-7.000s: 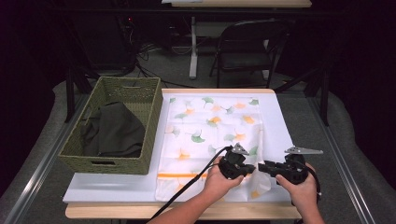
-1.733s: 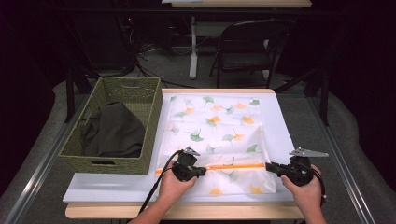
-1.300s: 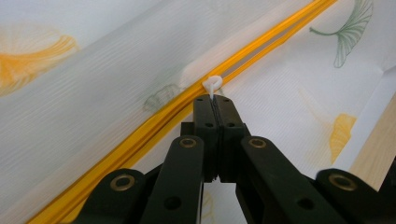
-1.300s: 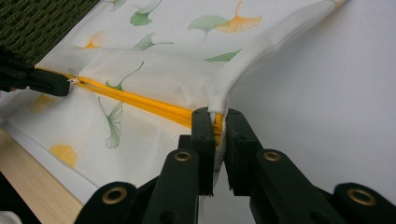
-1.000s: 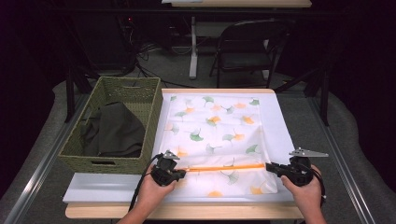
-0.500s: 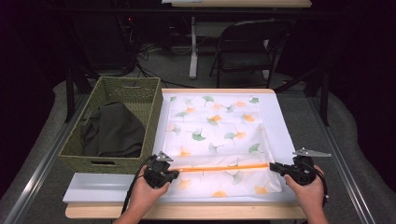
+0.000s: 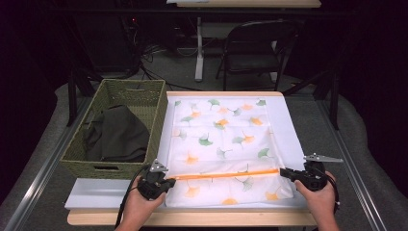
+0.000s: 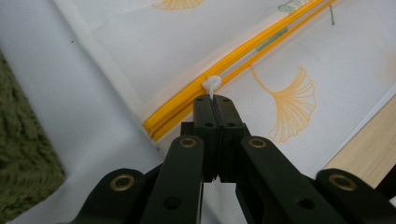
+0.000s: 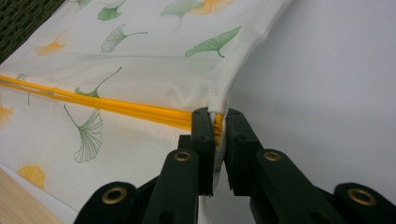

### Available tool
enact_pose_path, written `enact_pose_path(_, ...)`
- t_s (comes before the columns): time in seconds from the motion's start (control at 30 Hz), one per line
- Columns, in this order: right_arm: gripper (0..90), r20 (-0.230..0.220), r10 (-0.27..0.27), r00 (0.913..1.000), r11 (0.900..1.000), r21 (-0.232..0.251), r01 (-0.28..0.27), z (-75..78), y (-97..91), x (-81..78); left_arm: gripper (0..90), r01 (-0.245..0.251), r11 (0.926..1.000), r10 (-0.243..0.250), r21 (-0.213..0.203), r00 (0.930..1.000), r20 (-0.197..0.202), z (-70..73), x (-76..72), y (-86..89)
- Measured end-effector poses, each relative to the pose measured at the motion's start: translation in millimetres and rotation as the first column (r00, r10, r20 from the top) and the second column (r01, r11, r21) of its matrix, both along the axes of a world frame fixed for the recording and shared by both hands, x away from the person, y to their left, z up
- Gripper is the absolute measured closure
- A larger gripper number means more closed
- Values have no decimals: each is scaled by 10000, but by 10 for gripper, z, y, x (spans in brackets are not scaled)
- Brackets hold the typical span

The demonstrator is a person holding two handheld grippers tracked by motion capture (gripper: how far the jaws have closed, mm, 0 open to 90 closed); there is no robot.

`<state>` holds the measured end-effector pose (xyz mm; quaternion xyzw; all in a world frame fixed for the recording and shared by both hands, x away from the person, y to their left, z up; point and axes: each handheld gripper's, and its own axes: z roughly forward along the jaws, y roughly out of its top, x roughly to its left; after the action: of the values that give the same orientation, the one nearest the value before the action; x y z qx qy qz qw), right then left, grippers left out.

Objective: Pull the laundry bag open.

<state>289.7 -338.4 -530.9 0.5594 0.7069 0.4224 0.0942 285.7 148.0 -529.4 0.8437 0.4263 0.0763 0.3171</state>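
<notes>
Orange zip (image 7: 226, 174) ran across bag (image 7: 219, 144) on bench (image 7: 115, 192) | left claw (image 8: 215, 99) pinched pull (image 8: 211, 84), right claw (image 9: 217, 116) pinched bag's end | risk: tiny pull could've slipped out, or end tugged free

You won't find any readable text, labels, brands or numbers anywhere here, just leaf prints on the bag (image 7: 226, 144).

A matt mesh cloth bag (image 7: 222, 144) with a glossy plastic zip (image 7: 226, 174) is laid on a smooth board (image 7: 98, 195); the basket (image 7: 159, 103) is woven.
</notes>
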Motion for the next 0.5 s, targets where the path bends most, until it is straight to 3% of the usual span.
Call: enact_pose_path(0.5,832,-14,66,10000,10000,3,-66,-5,16,-3,895,-525,9986,525,-79,9986,78,-8,-21,230)
